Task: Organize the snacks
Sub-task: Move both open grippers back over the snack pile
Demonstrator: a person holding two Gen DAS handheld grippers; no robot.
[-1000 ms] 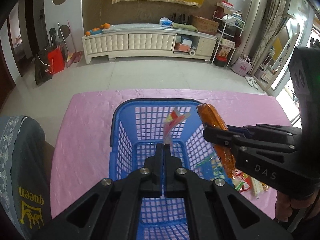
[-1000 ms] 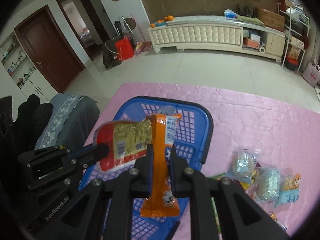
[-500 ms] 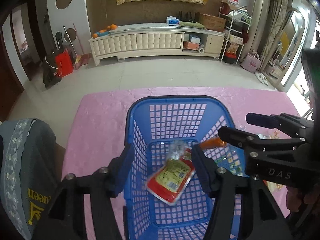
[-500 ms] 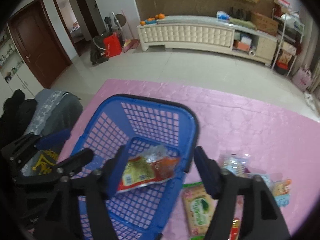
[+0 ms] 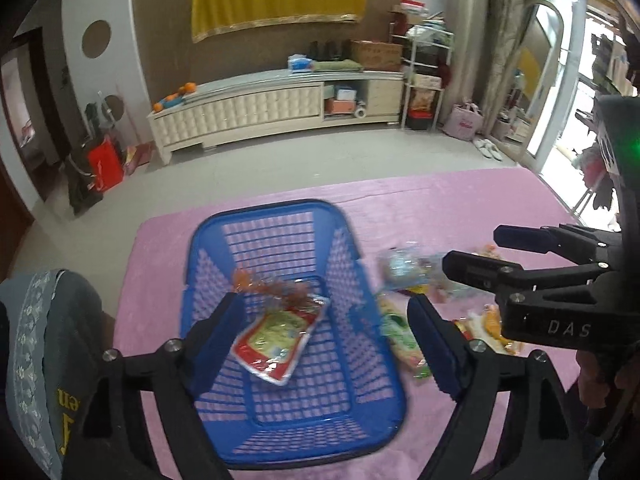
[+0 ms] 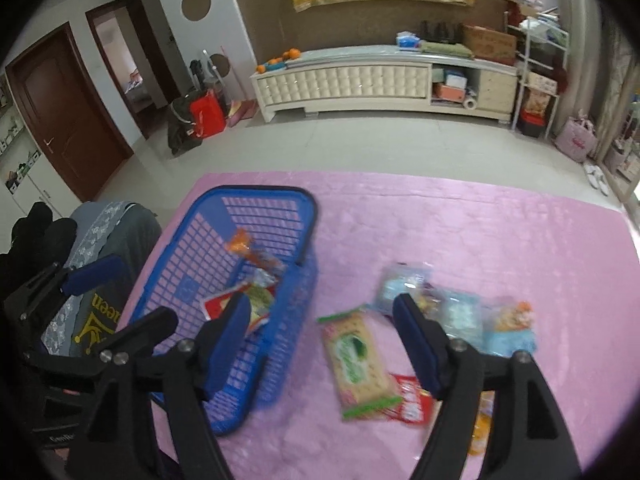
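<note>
Right wrist view: right gripper (image 6: 320, 332), jaws opening and empty, frames a green cracker pack (image 6: 358, 360), long axis toward twelve o'clock; blue basket (image 6: 304, 208) at ten; left gripper (image 5: 328, 328) opening, empty.

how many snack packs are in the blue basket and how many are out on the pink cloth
in the blue basket: 2 (red-and-yellow pack, orange pack)
on the pink cloth: about 6, blurred
total: about 8
</note>
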